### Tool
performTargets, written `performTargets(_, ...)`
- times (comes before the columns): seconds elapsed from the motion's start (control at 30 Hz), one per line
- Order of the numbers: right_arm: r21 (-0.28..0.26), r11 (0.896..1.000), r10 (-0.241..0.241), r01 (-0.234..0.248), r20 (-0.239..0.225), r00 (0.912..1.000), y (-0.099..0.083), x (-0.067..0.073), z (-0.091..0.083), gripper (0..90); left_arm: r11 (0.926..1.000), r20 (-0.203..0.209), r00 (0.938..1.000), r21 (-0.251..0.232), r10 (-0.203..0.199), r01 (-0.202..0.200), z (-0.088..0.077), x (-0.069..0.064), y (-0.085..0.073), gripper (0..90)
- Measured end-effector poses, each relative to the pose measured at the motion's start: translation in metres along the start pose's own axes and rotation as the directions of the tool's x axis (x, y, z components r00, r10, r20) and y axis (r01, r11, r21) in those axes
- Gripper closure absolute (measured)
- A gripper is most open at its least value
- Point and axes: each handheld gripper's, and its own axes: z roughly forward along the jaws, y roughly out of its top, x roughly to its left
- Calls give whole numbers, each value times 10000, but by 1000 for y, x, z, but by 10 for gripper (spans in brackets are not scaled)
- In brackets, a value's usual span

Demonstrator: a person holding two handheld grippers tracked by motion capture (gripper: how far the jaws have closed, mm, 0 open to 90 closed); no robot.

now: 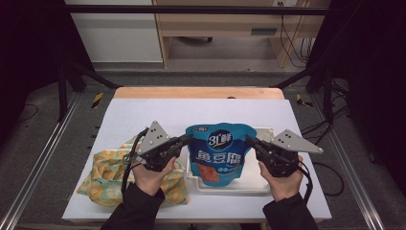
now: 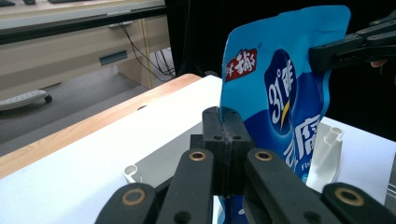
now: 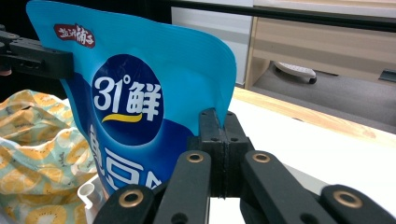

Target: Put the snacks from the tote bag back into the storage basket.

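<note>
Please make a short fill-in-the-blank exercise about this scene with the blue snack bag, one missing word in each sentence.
1. The left tongs and the right tongs pinch the top edges of the ______ snack bag.
2. Under the bag is a ______ plastic tray.
3. The patterned cloth lies beside the person's ______ hand.

Missing words: blue; white; left

So there's this glossy blue plastic snack pouch (image 1: 219, 152) with big white characters, a dark blue circle logo and an orange food photo near the bottom. It's hanging upright, front facing the camera, pinched at both upper side edges, over a white plastic tray (image 1: 261, 184).
</note>
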Motion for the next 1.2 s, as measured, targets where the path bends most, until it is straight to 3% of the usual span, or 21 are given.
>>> performTargets(0.73,308,9995,7,-5,-58,10000,-12,1,5,900,9997,96,9999,233,-53,51,1,-1,-13,900)
performTargets(1.2,144,9999,85,-83,-129,9999,-15,1,3,865,10000,29,10000,17,-57,57,0,-1,-18,882)
